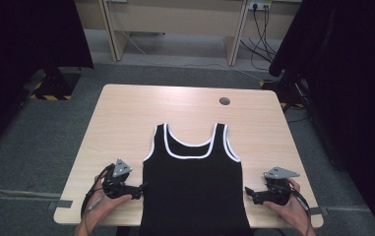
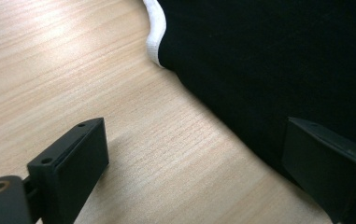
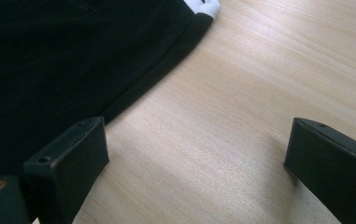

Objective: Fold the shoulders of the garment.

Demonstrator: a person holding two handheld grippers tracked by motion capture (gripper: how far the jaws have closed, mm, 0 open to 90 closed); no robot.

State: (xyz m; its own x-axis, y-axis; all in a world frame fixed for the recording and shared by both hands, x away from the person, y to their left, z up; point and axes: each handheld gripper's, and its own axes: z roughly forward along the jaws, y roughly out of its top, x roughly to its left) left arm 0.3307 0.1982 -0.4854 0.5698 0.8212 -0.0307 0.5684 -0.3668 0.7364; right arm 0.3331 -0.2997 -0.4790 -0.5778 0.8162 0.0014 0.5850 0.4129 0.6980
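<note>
Garment: black sleeveless cotton vest with white trim (image 1: 195, 182), flat for handling.
Left gripper (image 1: 137, 191): nine o'clock, wide open, empty.
Right gripper (image 1: 250, 192): three o'clock, wide open, empty.

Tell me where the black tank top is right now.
The black tank top lies flat on the near middle of the wooden table in the high view, straps pointing away, with the left gripper and right gripper flanking its side edges.

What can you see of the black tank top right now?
The black tank top lies flat on the wooden table, straps away from the person, hem hanging over the near edge. White trim lines its neckline and armholes; the fabric looks soft and smooth. The left gripper and right gripper sit at its side seams, jaws open, not clamping it.
</note>
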